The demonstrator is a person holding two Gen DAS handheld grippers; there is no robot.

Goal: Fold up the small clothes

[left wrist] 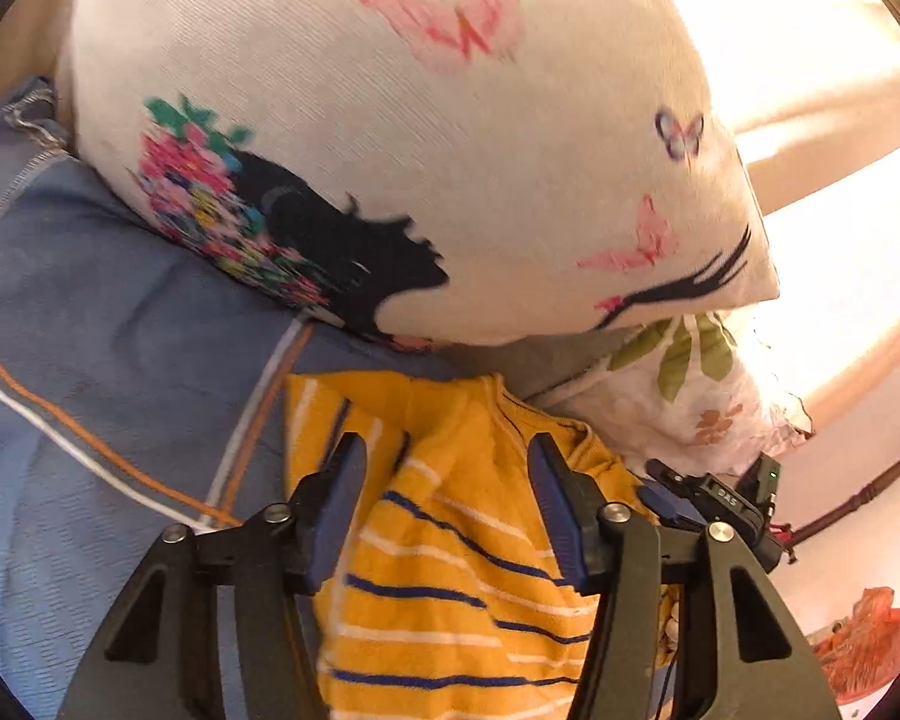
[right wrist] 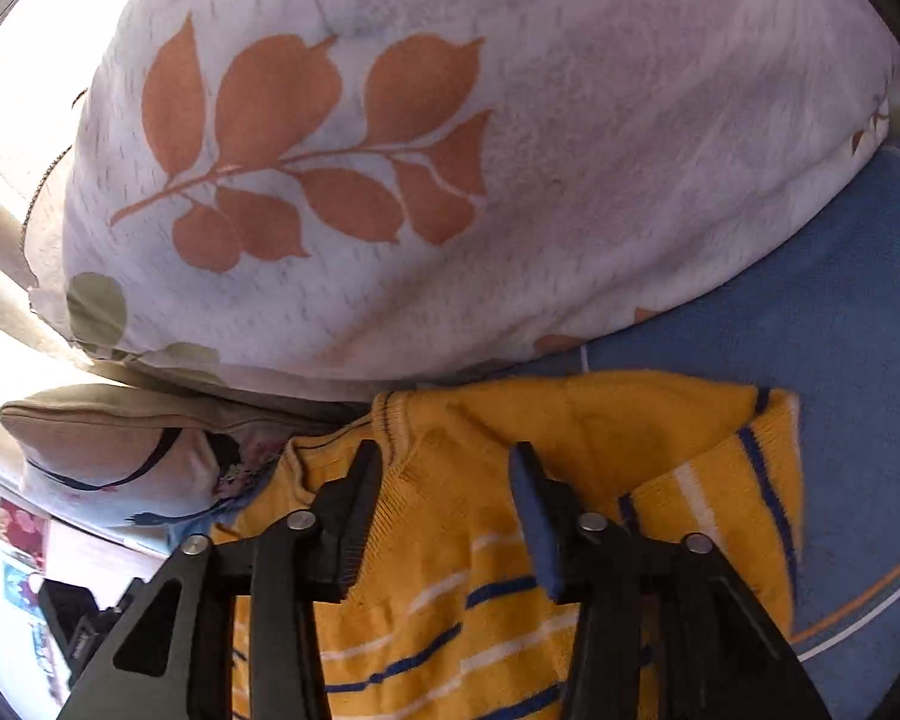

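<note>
On the blue bedsheet [left wrist: 108, 300] lies one yellow striped sweater [left wrist: 450, 540], its collar end toward two pillows: a butterfly-print pillow [left wrist: 420, 138] and a leaf-print pillow [right wrist: 450, 150], stacked just beyond it. Both grippers hover over the knit with jaws spread and nothing between them: the left gripper [left wrist: 447, 456] above the striped middle, the right gripper [right wrist: 444, 462] near the neckline. One orange item [left wrist: 870, 636] sits off to the side, too blurred to identify.
</note>
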